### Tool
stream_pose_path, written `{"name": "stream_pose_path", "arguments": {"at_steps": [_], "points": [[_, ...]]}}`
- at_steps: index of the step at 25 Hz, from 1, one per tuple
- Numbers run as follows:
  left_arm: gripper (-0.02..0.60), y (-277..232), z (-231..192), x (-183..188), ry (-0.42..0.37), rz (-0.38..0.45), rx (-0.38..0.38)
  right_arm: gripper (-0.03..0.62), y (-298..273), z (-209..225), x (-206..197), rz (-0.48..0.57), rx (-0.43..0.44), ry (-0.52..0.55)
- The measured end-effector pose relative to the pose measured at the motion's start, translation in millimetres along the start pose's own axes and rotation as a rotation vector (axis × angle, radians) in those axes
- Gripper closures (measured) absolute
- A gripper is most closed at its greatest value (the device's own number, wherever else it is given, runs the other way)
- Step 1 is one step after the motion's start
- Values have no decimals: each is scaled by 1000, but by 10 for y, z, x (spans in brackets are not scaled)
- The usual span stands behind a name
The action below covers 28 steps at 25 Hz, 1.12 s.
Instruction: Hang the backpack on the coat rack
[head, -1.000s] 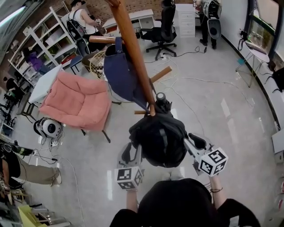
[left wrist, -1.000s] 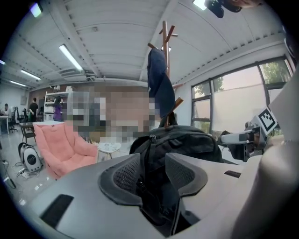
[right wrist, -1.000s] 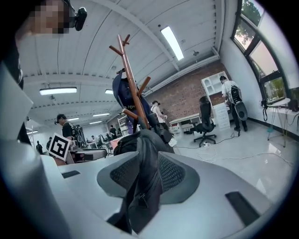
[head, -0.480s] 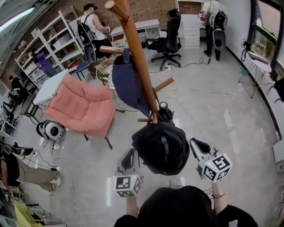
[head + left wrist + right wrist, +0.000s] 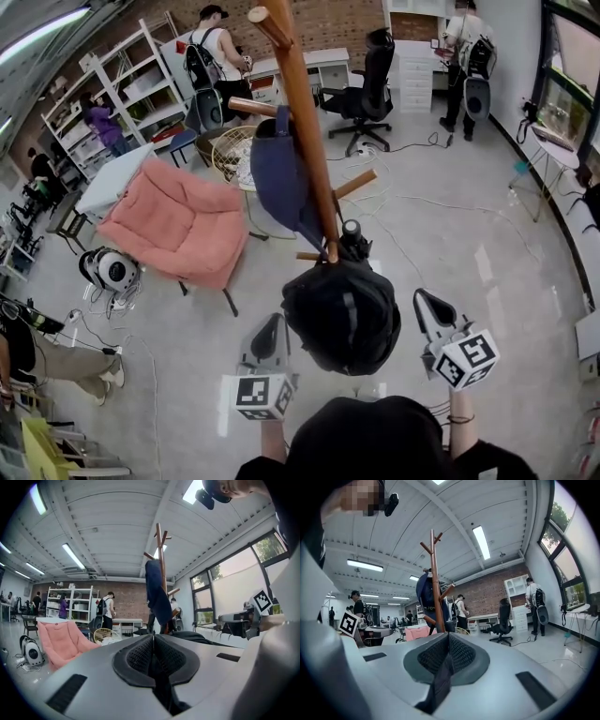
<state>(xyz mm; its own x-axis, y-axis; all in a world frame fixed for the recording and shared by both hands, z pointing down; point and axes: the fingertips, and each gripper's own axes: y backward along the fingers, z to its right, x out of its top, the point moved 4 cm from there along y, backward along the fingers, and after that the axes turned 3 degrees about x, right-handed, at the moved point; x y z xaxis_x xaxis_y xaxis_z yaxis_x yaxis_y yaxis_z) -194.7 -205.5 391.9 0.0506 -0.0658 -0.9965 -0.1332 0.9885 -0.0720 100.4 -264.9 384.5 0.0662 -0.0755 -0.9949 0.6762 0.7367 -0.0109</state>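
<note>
The black backpack point(image 5: 342, 314) hangs low in front of me, just under the lowest pegs of the wooden coat rack point(image 5: 305, 131). My left gripper point(image 5: 275, 323) sits at its left side and my right gripper point(image 5: 422, 298) at its right. In the left gripper view the jaws point(image 5: 152, 641) are closing, pads together on a dark strap; the backpack's top point(image 5: 187, 637) shows just beyond. The right gripper point(image 5: 449, 639) is likewise closing, with a dark strap pinched between its pads and trailing down. The rack pole point(image 5: 434, 573) stands ahead of both.
A navy bag point(image 5: 281, 178) hangs on an upper peg of the rack. A pink chair point(image 5: 173, 225) and a wicker basket point(image 5: 234, 150) stand to the left. An office chair point(image 5: 370, 84), desks, shelves and several people are at the back. Cables lie on the floor.
Both grippers' jaws went from open to closed beside the backpack. Both hands and the backpack have risen a little toward the rack's lower pegs.
</note>
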Motion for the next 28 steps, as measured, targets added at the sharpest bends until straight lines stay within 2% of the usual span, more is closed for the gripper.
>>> {"name": "stream_pose_path", "arguments": {"at_steps": [9,28], "points": [[565,9,-8,78,-20,31,-4,580,37,70,47,27,-36,10],[566,-54,-104,-36,-12,3,15,580,7,113,-8,44,-71,-6]]}}
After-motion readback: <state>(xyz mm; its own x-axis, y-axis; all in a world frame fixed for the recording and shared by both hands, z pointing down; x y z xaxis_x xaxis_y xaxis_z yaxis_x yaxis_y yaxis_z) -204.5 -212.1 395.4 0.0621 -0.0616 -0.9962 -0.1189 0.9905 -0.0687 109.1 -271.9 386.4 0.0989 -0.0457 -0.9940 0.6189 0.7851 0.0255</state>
